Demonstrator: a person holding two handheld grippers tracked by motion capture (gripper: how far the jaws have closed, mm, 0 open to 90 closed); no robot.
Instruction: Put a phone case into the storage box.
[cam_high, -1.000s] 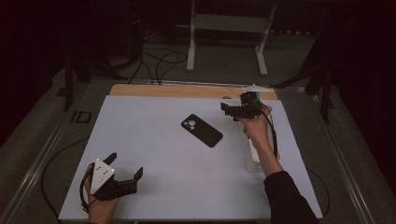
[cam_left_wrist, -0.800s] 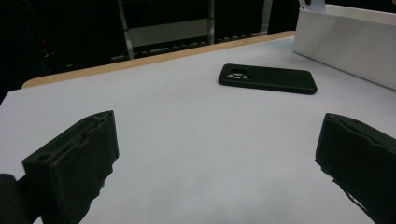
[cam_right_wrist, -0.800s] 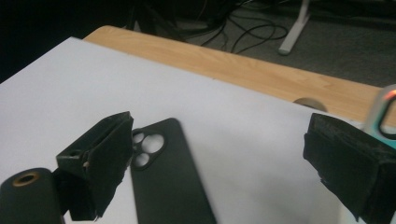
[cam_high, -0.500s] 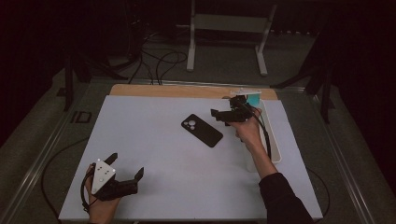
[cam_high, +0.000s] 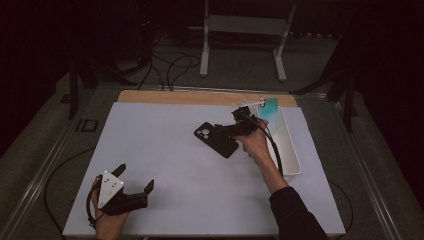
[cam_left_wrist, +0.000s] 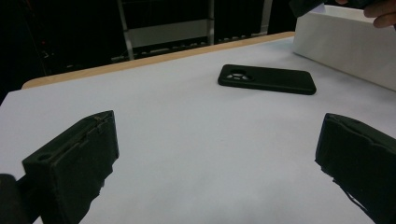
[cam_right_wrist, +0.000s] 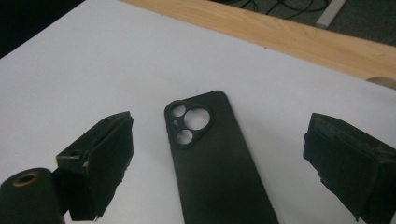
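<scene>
A black phone case (cam_high: 215, 139) lies flat, camera cut-outs up, on the white table (cam_high: 165, 150) a little right of the middle. My right gripper (cam_high: 226, 131) hovers just over its right part, jaws wide open. In the right gripper view the phone case (cam_right_wrist: 212, 158) lies between and beyond the two pads (cam_right_wrist: 100, 163), untouched. My left gripper (cam_high: 135, 181) rests at the table's front left, open and holding nothing. From the left gripper view the phone case (cam_left_wrist: 266, 79) lies far ahead beyond its pads (cam_left_wrist: 77, 163).
A white rectangular bin (cam_high: 286, 145) stands along the right side of the table, with a teal card (cam_high: 268, 107) at its far end. A wooden strip (cam_high: 190, 98) runs along the far edge. A metal stand (cam_high: 245, 30) and cables lie on the floor beyond.
My right gripper has moved left and down from beside the bin toward the phone case. The left gripper has stayed still.
</scene>
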